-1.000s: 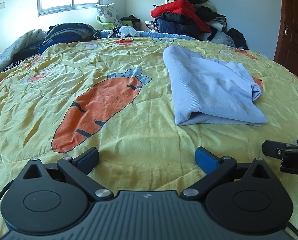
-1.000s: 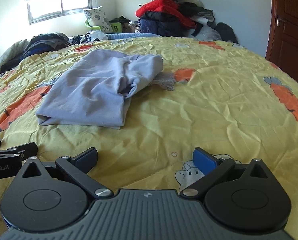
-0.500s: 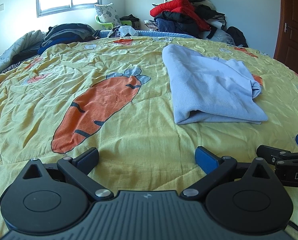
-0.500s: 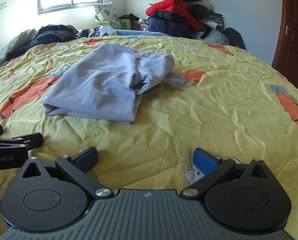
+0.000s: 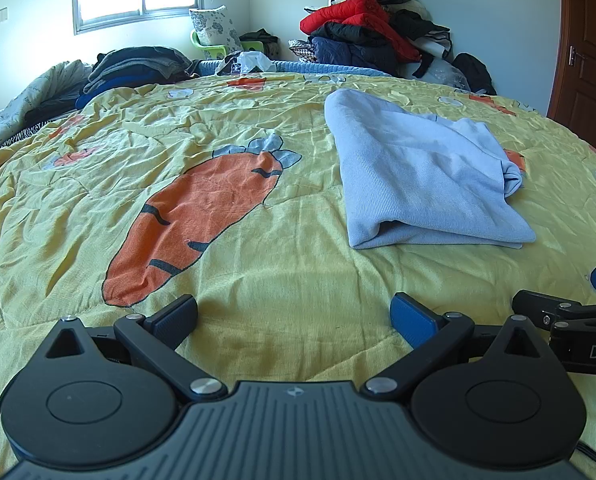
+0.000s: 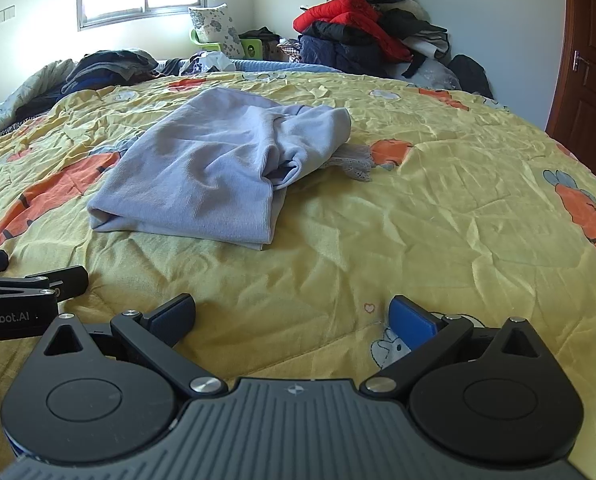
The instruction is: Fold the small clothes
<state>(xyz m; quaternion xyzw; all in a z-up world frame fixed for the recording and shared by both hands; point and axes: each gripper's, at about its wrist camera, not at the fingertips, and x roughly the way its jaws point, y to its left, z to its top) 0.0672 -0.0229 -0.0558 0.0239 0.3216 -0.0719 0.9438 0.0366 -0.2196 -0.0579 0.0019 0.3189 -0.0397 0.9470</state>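
On the left, my left gripper (image 5: 294, 314) hangs low over the yellow carrot-print quilt (image 5: 258, 280), jaws spread wide with nothing between them. Over the last second the view from it has barely shifted; the big orange carrot (image 5: 202, 216) sits where it did, ahead and slightly left. What has changed is on the other side: my right gripper (image 6: 292, 316), jaws also spread and empty, has swung toward the garment, so in its view the cloth has slid from the left toward the middle and a little farther up. From the left view the right gripper's fingers (image 5: 538, 310) now sit slightly higher at the frame's right edge. I read this as both tools pulling back and lining up after a fold, not reaching in yet, so the next grasp is not started.

The task's thing, a pale blue knit garment (image 5: 418, 176), lies on the quilt ahead of both grippers, right of the carrot, touched by neither tool. It is doubled over, with a rounded fold along its near left edge and layered hems at the near right. The far right side is bunched and untidy, and in the right view a bit of greyish lace trim (image 6: 354, 160) pokes out beside it. I judge it part-folded, needing one more tidy fold.
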